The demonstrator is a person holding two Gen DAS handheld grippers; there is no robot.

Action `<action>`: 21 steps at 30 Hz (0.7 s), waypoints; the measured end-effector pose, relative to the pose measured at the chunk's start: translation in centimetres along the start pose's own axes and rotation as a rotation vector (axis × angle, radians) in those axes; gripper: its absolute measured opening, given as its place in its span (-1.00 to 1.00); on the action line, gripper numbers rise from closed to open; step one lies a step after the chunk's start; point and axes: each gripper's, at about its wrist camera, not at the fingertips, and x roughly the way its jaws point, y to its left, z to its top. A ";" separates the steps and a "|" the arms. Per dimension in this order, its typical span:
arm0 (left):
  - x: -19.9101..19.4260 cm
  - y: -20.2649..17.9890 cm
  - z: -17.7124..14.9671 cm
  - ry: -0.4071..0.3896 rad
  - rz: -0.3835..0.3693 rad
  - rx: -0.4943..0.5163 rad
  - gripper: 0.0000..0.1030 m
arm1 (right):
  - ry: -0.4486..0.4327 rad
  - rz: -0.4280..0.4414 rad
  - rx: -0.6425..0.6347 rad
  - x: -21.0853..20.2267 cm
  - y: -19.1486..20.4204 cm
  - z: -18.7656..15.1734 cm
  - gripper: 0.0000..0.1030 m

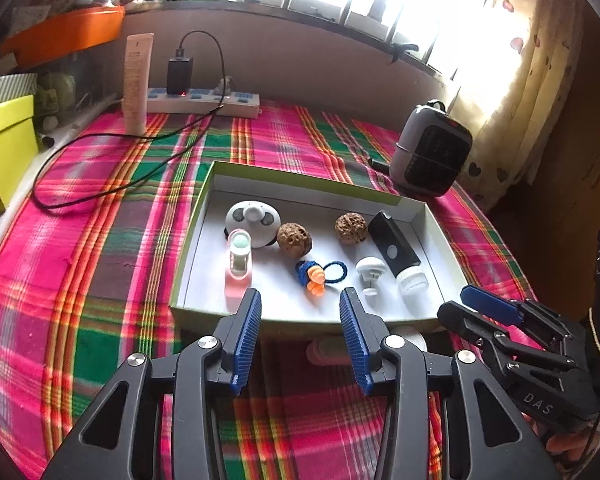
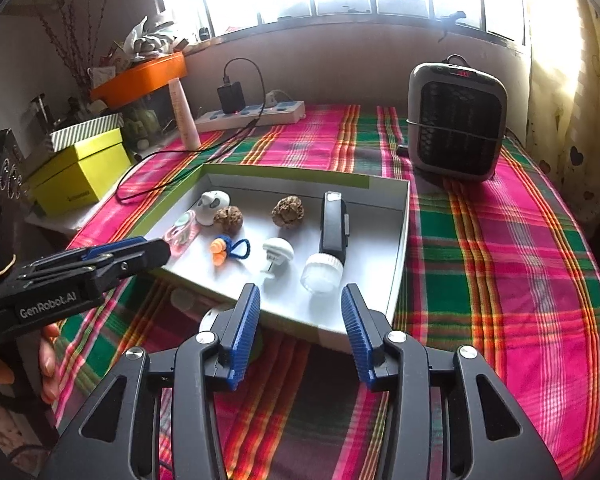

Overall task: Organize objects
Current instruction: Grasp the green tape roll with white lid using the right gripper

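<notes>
The left gripper (image 1: 300, 300) stands at the bottom centre of its own view with its blue-padded jaws spread and nothing between them, hanging just short of the near rim of a shallow white tray (image 1: 204, 216); the right gripper (image 2: 300, 298) is likewise spread and empty at the bottom centre of its view, over the tray's near edge; inside the tray, from left to right in the left wrist view, lie a clear pink bottle (image 1: 239, 270), a round white gadget (image 1: 253, 218), a walnut (image 1: 295, 239), an orange and blue hair tie (image 1: 318, 276), a second walnut (image 1: 351, 229), a small white knob (image 1: 370, 271) and a black torch with a white head (image 1: 398, 254); the tray rests on a pink and green plaid cloth (image 1: 100, 240); a grey heater (image 1: 430, 152) stands at the upper right; a white power strip (image 1: 204, 100) lies along the far wall at upper centre, with a pale tube (image 1: 138, 84) upright beside it.
</notes>
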 end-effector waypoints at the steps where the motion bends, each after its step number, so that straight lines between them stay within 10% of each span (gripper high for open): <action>1: -0.1 0.1 -0.1 0.000 -0.003 -0.002 -0.24 | -0.004 0.005 0.001 -0.1 0.1 -0.2 -0.15; 21: -0.7 1.1 -2.9 0.035 -0.013 -0.036 -0.23 | 0.034 0.076 -0.066 1.0 3.4 -2.2 -0.15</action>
